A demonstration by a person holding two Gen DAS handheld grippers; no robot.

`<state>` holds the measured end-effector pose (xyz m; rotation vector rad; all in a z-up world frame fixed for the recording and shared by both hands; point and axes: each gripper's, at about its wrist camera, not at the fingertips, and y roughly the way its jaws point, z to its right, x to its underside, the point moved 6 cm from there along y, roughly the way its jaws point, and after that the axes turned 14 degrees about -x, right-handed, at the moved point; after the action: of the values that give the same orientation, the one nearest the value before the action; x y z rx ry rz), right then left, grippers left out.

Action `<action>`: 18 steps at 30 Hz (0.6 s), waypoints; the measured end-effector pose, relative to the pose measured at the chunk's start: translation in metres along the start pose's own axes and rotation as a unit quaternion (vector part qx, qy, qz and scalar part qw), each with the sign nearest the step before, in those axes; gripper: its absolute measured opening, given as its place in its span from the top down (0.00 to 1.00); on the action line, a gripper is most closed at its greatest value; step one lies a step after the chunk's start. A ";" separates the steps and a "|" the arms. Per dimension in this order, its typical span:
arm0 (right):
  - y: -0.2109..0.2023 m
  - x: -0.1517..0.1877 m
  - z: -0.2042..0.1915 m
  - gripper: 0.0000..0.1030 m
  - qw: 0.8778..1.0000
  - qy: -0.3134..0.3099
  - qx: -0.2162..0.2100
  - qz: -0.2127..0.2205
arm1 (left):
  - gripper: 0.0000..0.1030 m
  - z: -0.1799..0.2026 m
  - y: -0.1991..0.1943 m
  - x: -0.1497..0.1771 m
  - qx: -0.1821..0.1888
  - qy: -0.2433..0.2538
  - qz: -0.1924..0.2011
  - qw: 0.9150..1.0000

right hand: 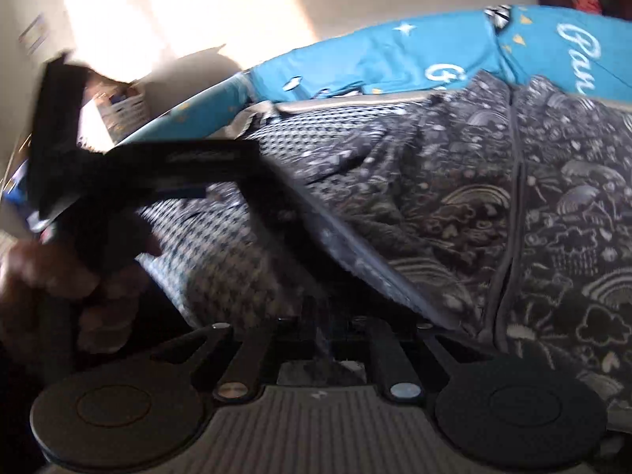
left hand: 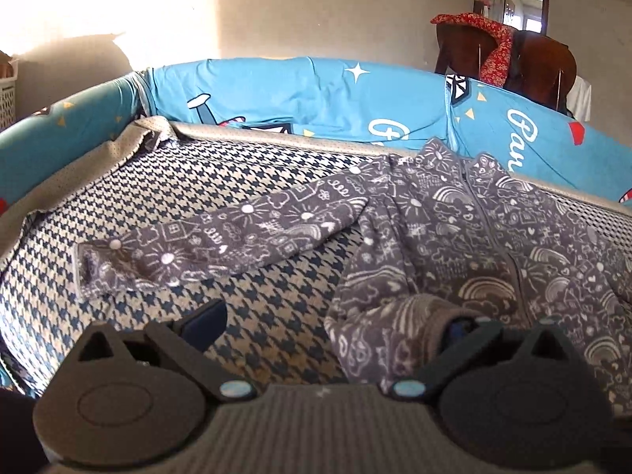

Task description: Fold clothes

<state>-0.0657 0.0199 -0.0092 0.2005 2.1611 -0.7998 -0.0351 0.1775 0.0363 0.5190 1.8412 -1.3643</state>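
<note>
A grey fleece garment (left hand: 454,217) with white rainbow and cloud doodles and a front zip lies spread on the houndstooth mattress (left hand: 256,185). One sleeve (left hand: 217,245) stretches out to the left. My left gripper (left hand: 335,320) stands open just above the mattress, and a cuffed end of the garment (left hand: 426,312) is bunched over its right finger. In the blurred right wrist view the garment (right hand: 533,205) fills the right side. Its raised edge runs down into my right gripper (right hand: 324,316), which is shut on it. The left gripper (right hand: 229,172) hangs to the left, held by a person's hand (right hand: 35,272).
A blue padded bumper (left hand: 316,94) with white stars and lettering walls the mattress at the back and left. Behind it stands a dark wooden chair (left hand: 533,55) draped with a red patterned cloth (left hand: 493,39). A white basket (left hand: 6,98) sits by the sunlit wall.
</note>
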 end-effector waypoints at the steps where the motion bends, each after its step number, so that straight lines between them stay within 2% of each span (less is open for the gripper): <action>1: 0.001 -0.003 0.005 0.92 1.000 0.008 0.010 0.008 | 0.00 0.000 -0.001 0.000 -0.002 0.002 0.002 1.000; 3: 0.003 -0.010 0.012 0.92 0.999 0.006 0.032 0.018 | 0.00 -0.001 -0.002 0.000 -0.006 0.003 0.006 1.000; 8: -0.007 -0.029 0.009 0.92 0.993 -0.046 0.095 0.049 | 0.00 -0.006 -0.002 0.000 -0.005 -0.008 0.005 1.000; 18: -0.017 -0.046 0.006 0.92 0.987 -0.070 0.112 0.087 | 0.00 -0.010 -0.005 -0.002 -0.003 -0.017 0.009 1.000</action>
<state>-0.0379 0.0087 0.0305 0.4298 1.8907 -0.9252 -0.0412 0.1853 0.0420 0.5060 1.8087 -1.3472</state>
